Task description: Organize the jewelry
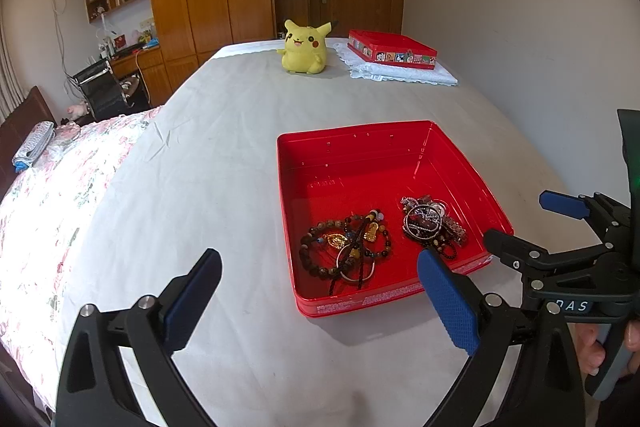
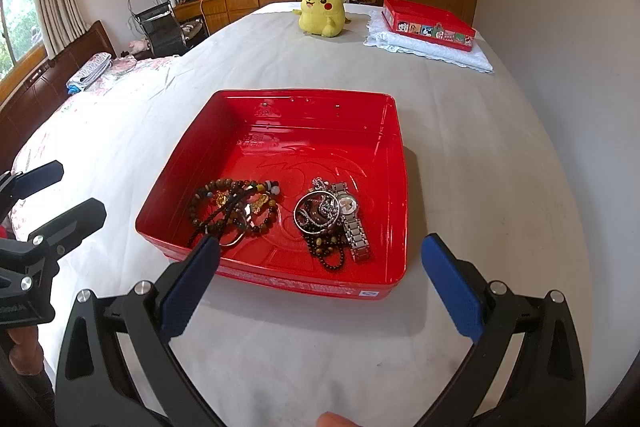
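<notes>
A red open tin tray [image 1: 360,163] [image 2: 304,143] lies on the white bed sheet. In it are two heaps: brown bead bracelets with gold charms and a thin ring [image 1: 346,245] [image 2: 236,209], and a silver watch [image 2: 354,227] with a bangle and dark beads [image 1: 432,225] [image 2: 320,219]. My left gripper [image 1: 320,301] is open, just before the tray's near left edge; it also shows in the right wrist view [image 2: 60,193]. My right gripper [image 2: 320,283] is open at the tray's near edge; it also shows in the left wrist view [image 1: 528,223]. Both are empty.
A yellow Pikachu plush [image 1: 304,47] [image 2: 323,11] sits at the far end of the bed. A second red tin [image 1: 390,49] [image 2: 428,23] rests on a folded white lace cloth [image 1: 400,71] near the wall. A floral quilt [image 1: 52,187] lies at the left.
</notes>
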`<state>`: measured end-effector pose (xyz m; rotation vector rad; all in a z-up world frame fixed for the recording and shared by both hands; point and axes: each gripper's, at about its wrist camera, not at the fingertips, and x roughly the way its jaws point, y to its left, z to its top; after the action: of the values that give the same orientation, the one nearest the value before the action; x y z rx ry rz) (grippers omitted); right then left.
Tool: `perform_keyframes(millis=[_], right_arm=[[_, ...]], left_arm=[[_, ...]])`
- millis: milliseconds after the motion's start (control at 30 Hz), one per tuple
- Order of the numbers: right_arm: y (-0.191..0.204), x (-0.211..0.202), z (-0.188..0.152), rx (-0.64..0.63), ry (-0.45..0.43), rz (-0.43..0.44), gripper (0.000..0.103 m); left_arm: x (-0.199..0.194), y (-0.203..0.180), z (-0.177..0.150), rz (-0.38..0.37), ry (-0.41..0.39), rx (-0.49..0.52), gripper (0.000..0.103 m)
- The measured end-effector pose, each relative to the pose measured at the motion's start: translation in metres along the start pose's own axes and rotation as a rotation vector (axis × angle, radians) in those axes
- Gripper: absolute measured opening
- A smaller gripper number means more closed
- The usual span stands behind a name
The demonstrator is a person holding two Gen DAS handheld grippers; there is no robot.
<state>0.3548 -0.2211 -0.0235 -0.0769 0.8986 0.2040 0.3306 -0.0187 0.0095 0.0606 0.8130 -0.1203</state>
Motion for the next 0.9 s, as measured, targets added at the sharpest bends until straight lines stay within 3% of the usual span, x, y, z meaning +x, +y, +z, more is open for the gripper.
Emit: perform_keyframes(millis=[900], right_arm=[[-0.0007, -0.0011, -0.0005, -0.002, -0.001, 0.0, 0.1]], left_arm=[[-0.0013, 0.0005, -0.0024, 0.001, 0.009, -0.001, 0.098]])
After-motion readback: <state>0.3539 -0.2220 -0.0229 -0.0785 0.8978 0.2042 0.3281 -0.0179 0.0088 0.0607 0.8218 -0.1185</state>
